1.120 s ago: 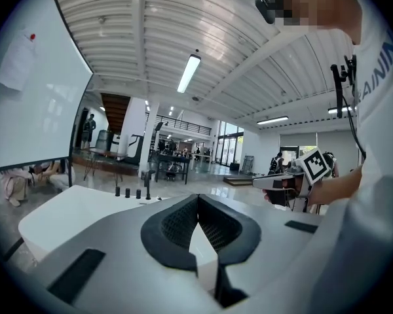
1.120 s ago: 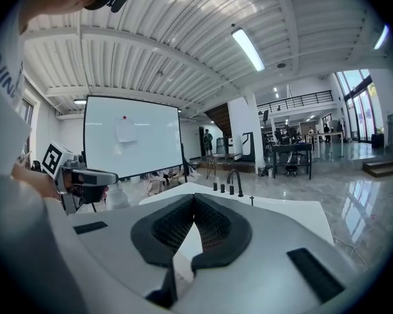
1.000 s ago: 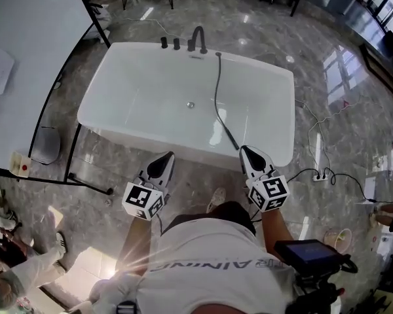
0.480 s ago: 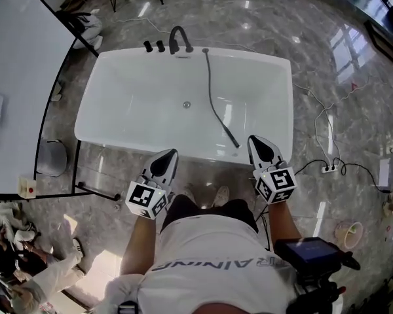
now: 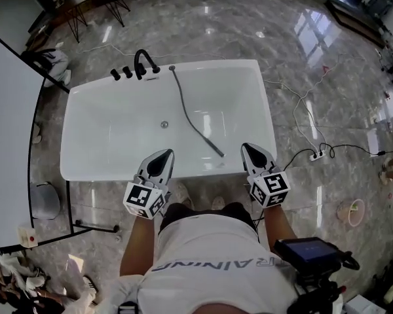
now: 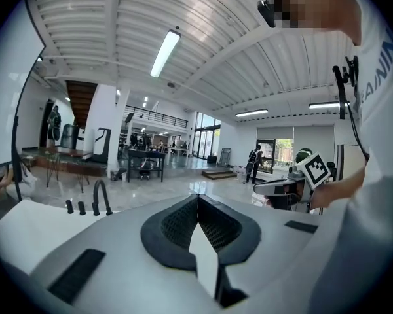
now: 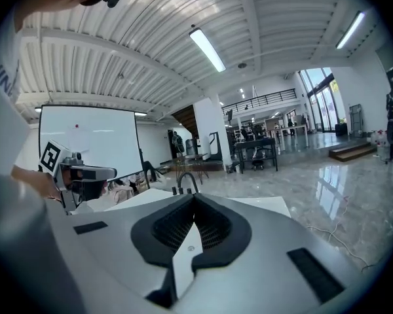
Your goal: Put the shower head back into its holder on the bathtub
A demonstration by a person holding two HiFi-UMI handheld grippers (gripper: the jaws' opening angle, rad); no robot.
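Note:
A white bathtub [image 5: 105, 169] fills the middle of the head view, with a black faucet [image 5: 143, 63] and knobs on its far rim. A dark hose [image 5: 187, 110] runs from the rim beside the faucet down into the tub. It ends at the slim dark shower head [image 5: 215, 150], which lies inside near the front right wall. My left gripper [image 5: 161, 158] hovers at the tub's front rim, shut and holding nothing. My right gripper [image 5: 255, 153] is just right of the shower head, apart from it, also shut and holding nothing. The faucet [image 6: 102, 198] shows beyond the left gripper [image 6: 198, 195]. In the right gripper view the right gripper [image 7: 194, 195] points at the faucet [image 7: 185, 180].
A whiteboard [image 5: 10, 149] on a black stand borders the tub's left side. A power strip [image 5: 318, 154] with cables lies on the marble floor to the right, a small bucket [image 5: 351, 211] further right. Chairs and tables stand beyond the tub.
Both grippers have come up to the tub's front rim, still shut. The tub has slid left and nearer in the head view; the right gripper now sits beside the shower head.

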